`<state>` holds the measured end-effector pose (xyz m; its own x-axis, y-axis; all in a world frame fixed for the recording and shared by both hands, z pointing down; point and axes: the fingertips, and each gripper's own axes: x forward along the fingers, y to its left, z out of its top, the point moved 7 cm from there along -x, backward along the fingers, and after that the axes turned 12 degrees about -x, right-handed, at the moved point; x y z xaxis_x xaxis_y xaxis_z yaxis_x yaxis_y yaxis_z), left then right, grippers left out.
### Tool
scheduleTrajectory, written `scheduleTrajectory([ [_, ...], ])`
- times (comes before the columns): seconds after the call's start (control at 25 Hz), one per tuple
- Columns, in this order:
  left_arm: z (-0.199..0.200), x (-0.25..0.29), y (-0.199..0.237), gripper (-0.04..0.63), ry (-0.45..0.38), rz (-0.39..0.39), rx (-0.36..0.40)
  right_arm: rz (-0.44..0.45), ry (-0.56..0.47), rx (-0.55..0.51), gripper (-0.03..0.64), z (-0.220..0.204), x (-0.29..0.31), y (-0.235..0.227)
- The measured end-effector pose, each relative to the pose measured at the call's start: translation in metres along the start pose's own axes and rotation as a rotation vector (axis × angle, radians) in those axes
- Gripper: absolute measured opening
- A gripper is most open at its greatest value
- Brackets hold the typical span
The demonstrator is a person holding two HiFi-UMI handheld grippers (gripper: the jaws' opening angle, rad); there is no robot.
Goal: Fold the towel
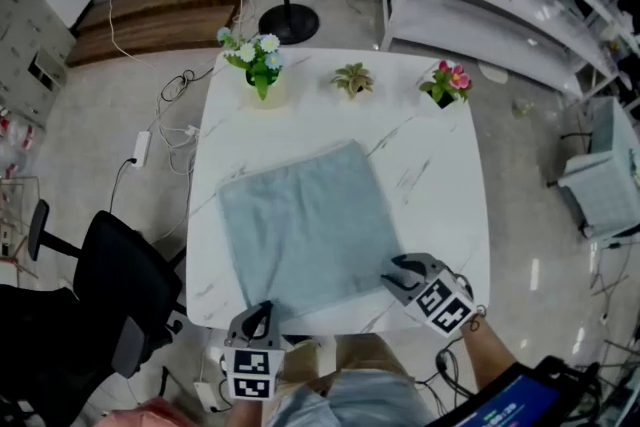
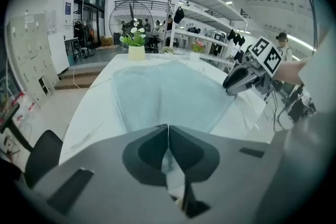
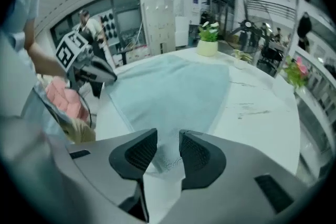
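Left gripper view shows what the head view cannot: the left tool point(image 2: 168, 126) has its jaws pinched together on the near left corner of the pale blue towel point(image 2: 168, 92). In the right gripper view the right tool point(image 3: 168, 136) stands half open, the towel's other near corner lying loose between its jaws. Only the head view shows the towel spread flat mid-desk point(image 1: 440, 185), with three potted plants point(image 1: 352, 80) along the far edge.

white shelving point(image 1: 500, 20), blk chair point(image 1: 120, 280), fan point(image 1: 288, 21)
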<state>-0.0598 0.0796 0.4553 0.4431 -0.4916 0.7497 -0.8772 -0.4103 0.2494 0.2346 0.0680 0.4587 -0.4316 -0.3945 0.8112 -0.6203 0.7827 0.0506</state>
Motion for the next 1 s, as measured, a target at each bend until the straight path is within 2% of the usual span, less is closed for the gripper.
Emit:
scheduleTrajectory([
  [0.16, 0.018, -0.023, 0.002, 0.021, -0.075, -0.046, -0.042, -0.065, -0.145, 0.338, 0.190, -0.005, -0.032, -0.022],
  [0.32, 0.033, -0.028, 0.009, 0.023, -0.119, -0.076, -0.054, -0.095, -0.181, 0.528, 0.208, -0.021, -0.033, -0.047],
  [0.4, 0.042, -0.022, 0.014, 0.023, -0.133, -0.081, -0.037, -0.101, -0.177, 0.578, 0.213, -0.020, -0.020, -0.066],
  [0.48, 0.050, -0.019, 0.017, 0.023, -0.143, -0.081, -0.028, -0.068, -0.146, 0.626, 0.219, -0.017, -0.004, -0.077],
  [0.56, 0.054, -0.021, 0.021, 0.023, -0.156, -0.074, -0.034, -0.011, -0.091, 0.668, 0.238, -0.016, 0.008, -0.074],
  [0.64, 0.054, -0.024, 0.027, 0.023, -0.172, -0.068, -0.054, -0.005, -0.050, 0.696, 0.235, -0.016, 0.012, -0.069],
  [0.68, 0.053, -0.025, 0.031, 0.023, -0.180, -0.066, -0.065, -0.017, -0.036, 0.708, 0.212, -0.017, 0.013, -0.069],
  [0.76, 0.047, -0.029, 0.039, 0.023, -0.185, -0.060, -0.084, -0.020, -0.032, 0.733, 0.065, -0.017, 0.018, -0.070],
  [0.88, 0.036, -0.038, 0.051, 0.023, -0.186, -0.056, -0.108, -0.014, -0.100, 0.758, 0.035, -0.006, 0.016, -0.064],
  [1.0, 0.030, -0.052, 0.060, 0.022, -0.218, -0.049, -0.133, -0.057, -0.159, 0.722, 0.032, 0.018, 0.000, -0.059],
])
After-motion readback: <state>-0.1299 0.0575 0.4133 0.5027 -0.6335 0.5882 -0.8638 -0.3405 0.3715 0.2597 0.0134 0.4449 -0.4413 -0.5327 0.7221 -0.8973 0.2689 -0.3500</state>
